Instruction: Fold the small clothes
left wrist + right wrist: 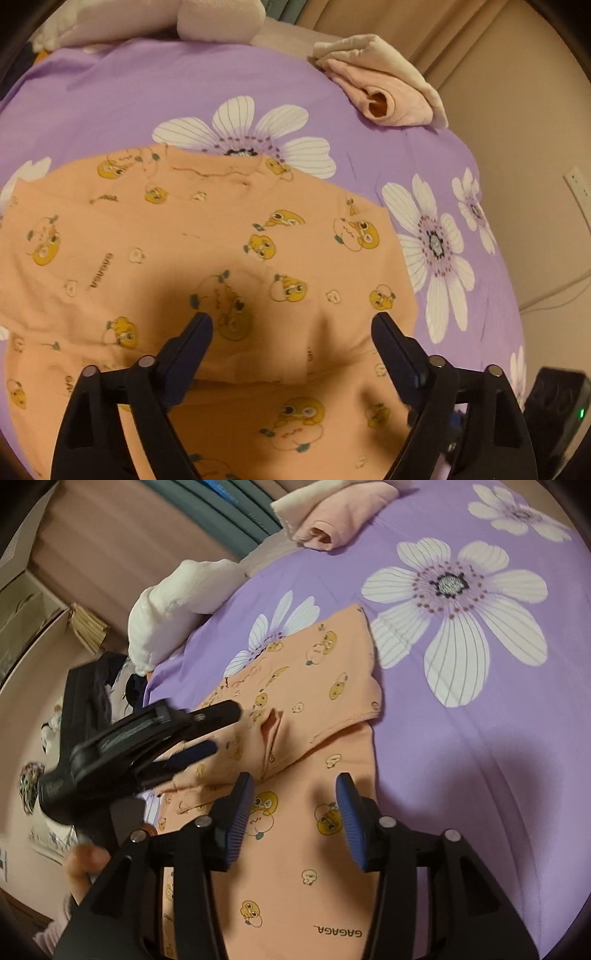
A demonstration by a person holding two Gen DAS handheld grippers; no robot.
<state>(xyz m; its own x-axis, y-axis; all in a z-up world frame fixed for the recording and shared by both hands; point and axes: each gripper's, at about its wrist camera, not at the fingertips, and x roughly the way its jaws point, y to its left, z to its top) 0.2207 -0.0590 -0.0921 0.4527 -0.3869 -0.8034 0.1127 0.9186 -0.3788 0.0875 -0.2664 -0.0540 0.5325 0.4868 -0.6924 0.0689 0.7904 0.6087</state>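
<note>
A small orange garment (pixel 207 251) printed with yellow cartoon figures lies on the purple flowered bedspread (pixel 129 96). One part is folded over the rest, with a fold edge near my left gripper. My left gripper (pixel 291 321) is open just above the cloth, holding nothing. In the right wrist view the same garment (pixel 295 867) runs under my right gripper (pixel 295 779), which is open and empty just above it. The left gripper (pixel 210 731) also shows there, at the left over the garment's folded part (pixel 325 686).
A folded pink and cream pile of clothes (pixel 384 85) sits at the bed's far edge, also in the right wrist view (pixel 332 513). A white plush pillow (pixel 166 616) lies at the bed's side. A wall outlet and cable (pixel 576 188) are on the right.
</note>
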